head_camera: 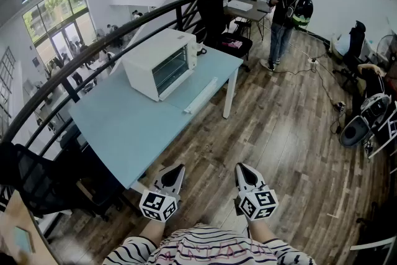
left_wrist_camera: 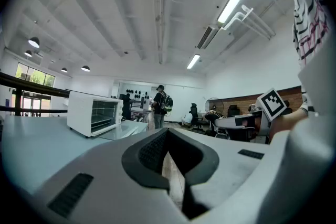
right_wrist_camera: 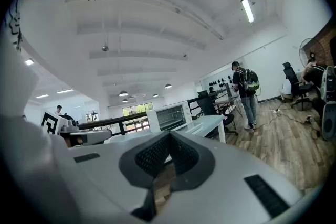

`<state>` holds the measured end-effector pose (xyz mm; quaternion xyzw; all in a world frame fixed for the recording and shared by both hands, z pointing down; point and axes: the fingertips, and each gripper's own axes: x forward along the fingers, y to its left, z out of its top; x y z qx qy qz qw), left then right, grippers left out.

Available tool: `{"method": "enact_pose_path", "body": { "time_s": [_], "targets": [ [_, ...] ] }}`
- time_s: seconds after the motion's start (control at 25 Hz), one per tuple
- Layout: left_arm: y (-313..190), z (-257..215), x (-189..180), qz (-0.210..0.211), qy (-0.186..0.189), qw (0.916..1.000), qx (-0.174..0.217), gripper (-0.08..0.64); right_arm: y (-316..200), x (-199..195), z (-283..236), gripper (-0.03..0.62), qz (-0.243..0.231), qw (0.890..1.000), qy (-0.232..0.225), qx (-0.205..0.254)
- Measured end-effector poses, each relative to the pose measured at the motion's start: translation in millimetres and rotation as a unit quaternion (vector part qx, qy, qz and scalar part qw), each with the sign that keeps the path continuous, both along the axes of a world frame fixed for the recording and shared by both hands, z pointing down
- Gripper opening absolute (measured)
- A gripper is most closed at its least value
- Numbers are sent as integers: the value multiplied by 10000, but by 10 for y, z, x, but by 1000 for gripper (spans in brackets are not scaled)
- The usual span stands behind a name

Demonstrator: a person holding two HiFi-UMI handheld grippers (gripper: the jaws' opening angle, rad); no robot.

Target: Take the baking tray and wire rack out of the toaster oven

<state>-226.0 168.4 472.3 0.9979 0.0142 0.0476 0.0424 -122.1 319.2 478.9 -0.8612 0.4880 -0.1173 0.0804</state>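
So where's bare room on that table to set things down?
The near half of the blue table, from the toaster oven to the near corner, is bare. Crowded: the edge before the oven door, taken by a white bar.

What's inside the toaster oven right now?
The toaster oven has its door shut. Through the glass, faint horizontal bars show, probably the wire rack; whether a baking tray sits there cannot be told.

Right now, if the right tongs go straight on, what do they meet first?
Most likely the side edge of the light-blue table; nothing nearer shows in that line. The white toaster oven stands farther back on it. Whether the right tongs would pass above the table is unclear.
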Motion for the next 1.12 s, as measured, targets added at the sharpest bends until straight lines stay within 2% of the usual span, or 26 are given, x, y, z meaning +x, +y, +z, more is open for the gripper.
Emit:
{"method": "enact_pose_path", "body": {
  "time_s": [0.16, 0.4, 0.6, 0.64, 0.68, 0.72, 1.12],
  "targets": [
    [-83, 61, 123, 135, -23, 9999, -35, 25, -79, 126, 2, 26, 114, 9998, 144, 7],
    [-160, 116, 420, 175, -72, 9998, -90, 26, -171, 498, -18, 29, 132, 9998, 87, 127],
    [-293, 132, 812, -100, -26, 9997, -218, 32, -263, 936, 9, 32, -44, 9998, 17, 215],
    [-310, 125, 911, -149, -27, 9995, -263, 61, -286, 1040, 9, 44, -94, 9997, -26, 213],
    [-316, 115, 1018, -178, -33, 9994, -302, 114, -306, 1150, 6, 113, -147, 9996, -67, 212],
    [-311, 101, 1132, -195, -31, 9993, -318, 138, -319, 1265, 1, 190, -204, 9995, -94, 210],
    [-181, 82, 2157, -837, 54, 9954, -455, 144, -261, 2511, -39, 190, -698, 9972, -165, 193]
  ]
}}
